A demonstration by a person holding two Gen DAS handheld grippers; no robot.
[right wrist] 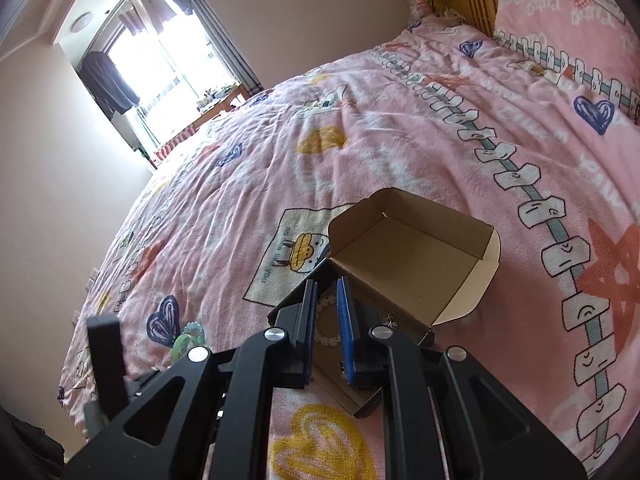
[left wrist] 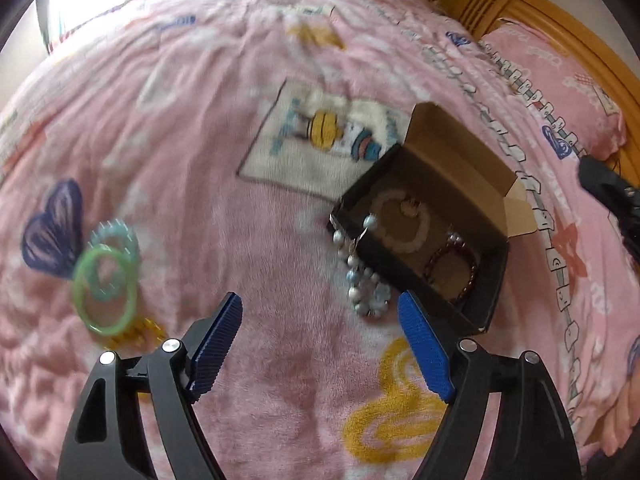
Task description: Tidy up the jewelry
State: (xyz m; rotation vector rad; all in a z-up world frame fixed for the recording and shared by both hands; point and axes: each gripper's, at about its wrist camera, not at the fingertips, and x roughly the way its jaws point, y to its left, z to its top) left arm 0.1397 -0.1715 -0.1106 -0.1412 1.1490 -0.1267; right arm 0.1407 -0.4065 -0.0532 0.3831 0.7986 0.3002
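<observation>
A black cardboard box [left wrist: 486, 280] with its brown lid open lies on the pink bedspread. Inside it are a white bead bracelet [left wrist: 404, 222] and a dark red bead bracelet [left wrist: 452, 270]. A pale blue pearl bracelet [left wrist: 366, 280] hangs over the box's near edge onto the bed. My left gripper [left wrist: 320, 312] is open and empty just short of it. A green bangle [left wrist: 105, 294], a teal ring [left wrist: 116, 240] and an amber piece [left wrist: 140, 330] lie left. My right gripper [right wrist: 327, 292] is nearly shut above the box [right wrist: 400, 264], nothing visibly between its pads.
The pink bedspread [left wrist: 240, 120] covers the whole bed. A pink pillow [left wrist: 560, 80] and the wooden headboard [left wrist: 520, 4] are at the far right. A window [right wrist: 160, 60] is at the far left. The right gripper's black body [left wrist: 612, 196] shows at the left view's right edge.
</observation>
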